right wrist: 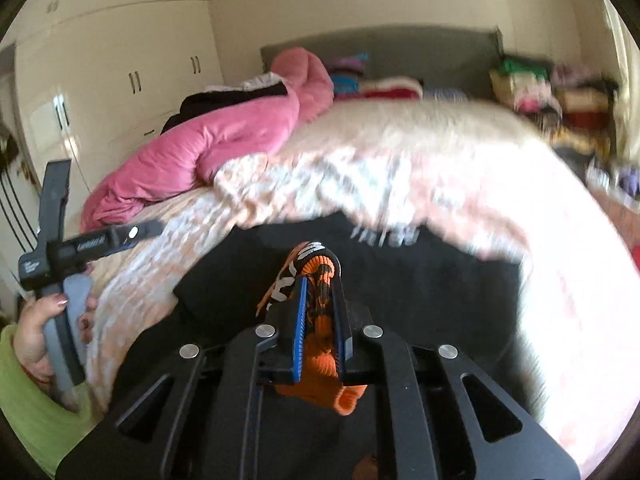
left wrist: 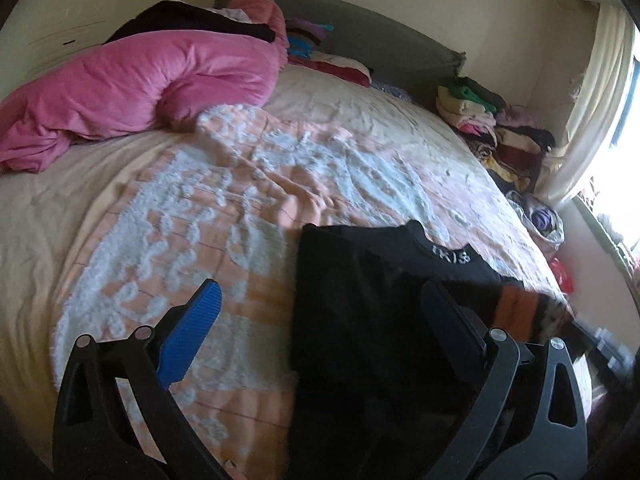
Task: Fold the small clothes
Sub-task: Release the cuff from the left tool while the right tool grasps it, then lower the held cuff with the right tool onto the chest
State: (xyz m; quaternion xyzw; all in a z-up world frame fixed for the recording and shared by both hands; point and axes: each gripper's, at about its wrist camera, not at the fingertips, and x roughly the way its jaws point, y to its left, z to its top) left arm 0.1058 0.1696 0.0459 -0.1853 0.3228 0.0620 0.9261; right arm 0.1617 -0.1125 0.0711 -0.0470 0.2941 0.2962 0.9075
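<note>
A bed point(left wrist: 100, 208) is covered by a cream sheet and a peach bedspread point(left wrist: 256, 200) with white tufted flowers. A grey headboard point(left wrist: 384, 36) is set against a cream wall point(left wrist: 500, 8). A pink duvet point(left wrist: 152, 84) is bunched at one side. Cream wardrobe doors point(right wrist: 120, 80) with dark handles are fitted beside the bed. A cream curtain point(left wrist: 596, 96) is hung by a bright window point(left wrist: 628, 168); daylight is admitted there.

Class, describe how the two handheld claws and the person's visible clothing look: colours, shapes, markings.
Left claw: black frame with triangular cut-outs and silver rivets, and a ribbed blue pad on one finger. Seen from the other camera, it has a grey handle and white lettering. Right claw: the same black frame, silver rivets, blue-edged pads. The person wears a light green sleeve.
</note>
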